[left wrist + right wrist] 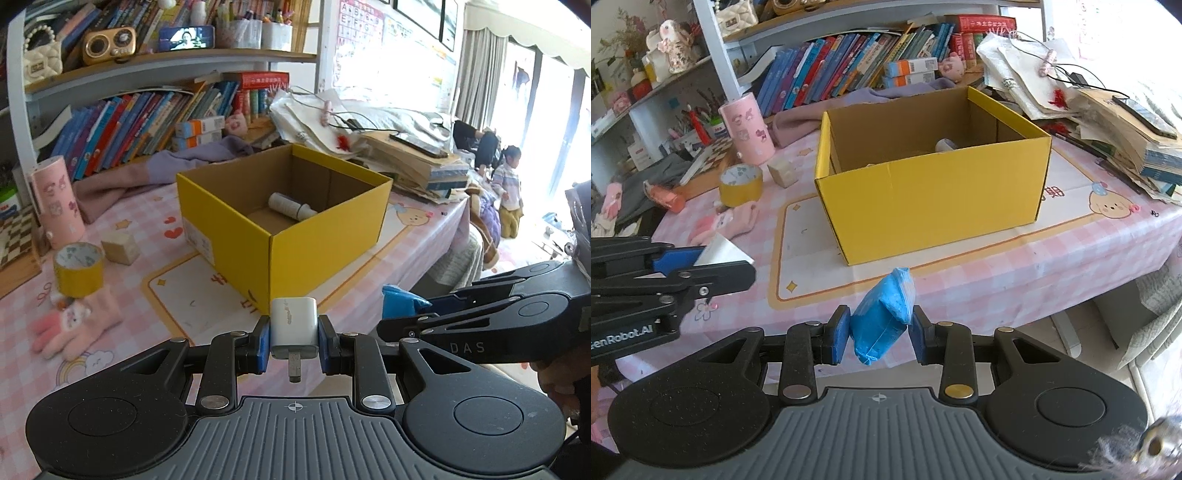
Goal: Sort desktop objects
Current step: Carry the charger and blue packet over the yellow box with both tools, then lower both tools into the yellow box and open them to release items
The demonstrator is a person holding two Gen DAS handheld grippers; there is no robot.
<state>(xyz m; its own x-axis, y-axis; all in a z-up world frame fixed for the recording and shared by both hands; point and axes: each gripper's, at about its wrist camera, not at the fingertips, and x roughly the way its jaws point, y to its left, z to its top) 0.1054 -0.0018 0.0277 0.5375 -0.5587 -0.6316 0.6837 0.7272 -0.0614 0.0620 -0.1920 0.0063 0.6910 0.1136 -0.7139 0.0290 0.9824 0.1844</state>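
**Both grippers loaded at the pink checked desk**

Left wrist view: the left gripper (294, 341) is clamped on a white charger (294, 326), held above the pink checked tablecloth (155, 206) before the open yellow box (284, 206); a white tube (290, 206) lies inside.

Right wrist view: the right gripper (879, 332) pinches a blue packet (882, 317) near the desk edge; bookshelves (849, 70) crowd behind, and yellow tape (740, 184) sits left.

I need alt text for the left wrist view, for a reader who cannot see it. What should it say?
The left gripper holds a white charger plug between its blue pads, above a pink checked tablecloth. Ahead stands an open yellow box with a white tube inside. At right, the right gripper holds a blue packet.
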